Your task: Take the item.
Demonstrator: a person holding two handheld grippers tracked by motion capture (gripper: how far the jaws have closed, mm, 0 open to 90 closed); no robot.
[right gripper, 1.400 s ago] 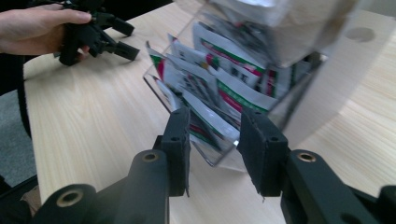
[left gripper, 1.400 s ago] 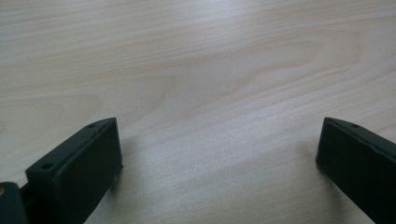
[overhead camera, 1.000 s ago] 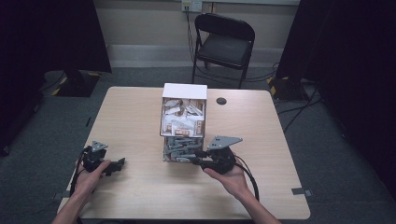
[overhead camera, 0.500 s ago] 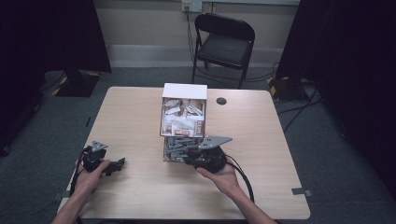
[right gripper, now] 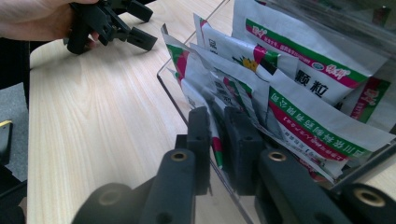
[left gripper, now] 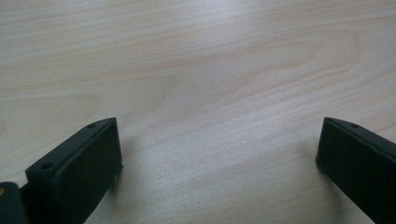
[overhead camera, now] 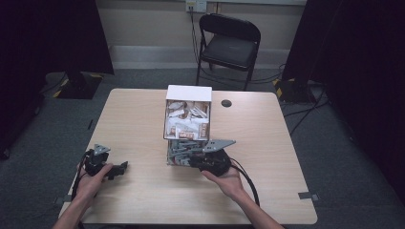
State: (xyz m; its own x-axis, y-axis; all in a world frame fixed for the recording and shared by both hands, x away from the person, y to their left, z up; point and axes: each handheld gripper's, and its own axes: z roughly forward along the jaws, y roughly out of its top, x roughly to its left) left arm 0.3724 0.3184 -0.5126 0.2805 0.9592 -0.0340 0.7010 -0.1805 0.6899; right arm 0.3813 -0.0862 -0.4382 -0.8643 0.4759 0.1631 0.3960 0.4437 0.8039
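- The right gripper sits at the near end of the clear box, its jaws reaching in over the box's front lip.
- Its jaws have just been closing and now pinch the near edge of a sachet, the front one in the stack of green, white and red packets.
- The clear wall runs beside the left jaw in the right gripper view; whether the jaw touches it I cannot tell.
- The box stands mid-table, tilted, with a white panel at its far end and the sachets packed tight inside.
- The left gripper rests near the table's near-left edge, jaws spread wide with nothing between them, over bare wood.
- Bare tabletop lies on both sides of the box and between the two grippers, which are well apart.
- A small dark disc lies just right of the box's far end.
- A folding chair stands beyond the far edge.
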